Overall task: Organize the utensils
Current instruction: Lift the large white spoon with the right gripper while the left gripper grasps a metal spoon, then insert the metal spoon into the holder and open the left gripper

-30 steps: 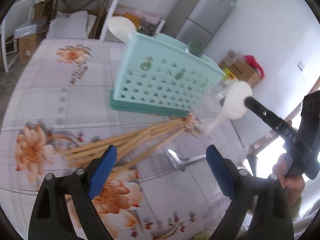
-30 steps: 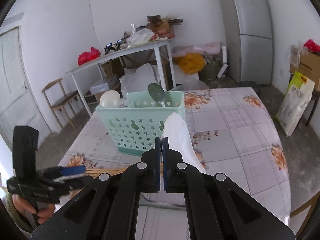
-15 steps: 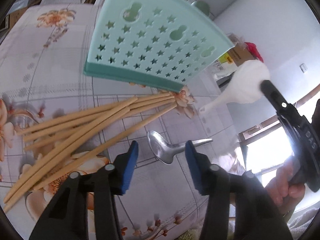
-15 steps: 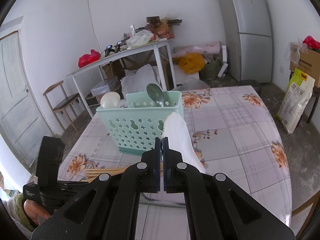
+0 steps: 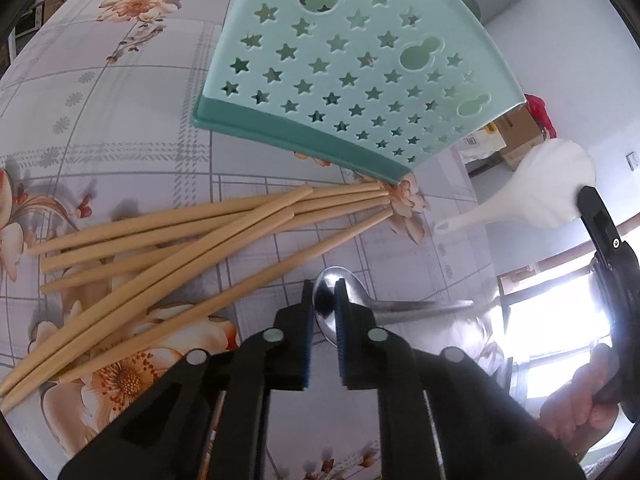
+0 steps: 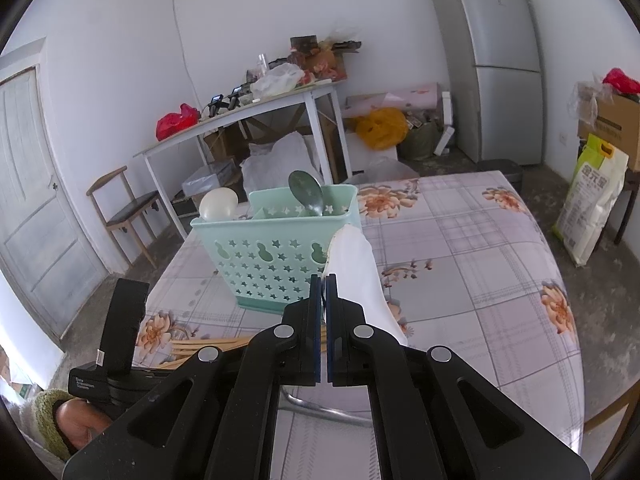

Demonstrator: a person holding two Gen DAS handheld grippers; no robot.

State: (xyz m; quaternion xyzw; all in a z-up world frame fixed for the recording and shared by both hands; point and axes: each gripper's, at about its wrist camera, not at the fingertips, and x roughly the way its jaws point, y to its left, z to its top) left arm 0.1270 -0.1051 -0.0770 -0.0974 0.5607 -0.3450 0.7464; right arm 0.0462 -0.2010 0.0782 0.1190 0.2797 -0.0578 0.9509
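Note:
A metal spoon point(image 5: 400, 305) lies on the floral tablecloth, handle pointing right. My left gripper point(image 5: 325, 316) is closing, and its blue pads sit on both sides of the spoon's bowl, touching it. Several wooden chopsticks point(image 5: 180, 240) lie fanned out to its left, in front of the teal star-holed utensil basket point(image 5: 360, 72). My right gripper point(image 6: 323, 292) is shut on a white soup spoon point(image 6: 356, 276) held above the table; that white spoon point(image 5: 552, 196) also shows at the right of the left wrist view. The basket point(image 6: 276, 256) holds a metal spoon point(image 6: 306, 196) and a white spoon point(image 6: 219, 205).
The table point(image 6: 480, 280) stretches back and right of the basket, and its right edge drops off near a rice bag point(image 6: 592, 200). A fridge point(image 6: 500, 60), a cluttered white side table point(image 6: 240, 120) and a chair point(image 6: 120, 208) stand behind. A hand point(image 6: 76, 420) holds the left tool.
My left gripper came down toward the table onto the metal spoon and its jaws went from wide apart to closed around the bowl. The right gripper and the white spoon stayed put.

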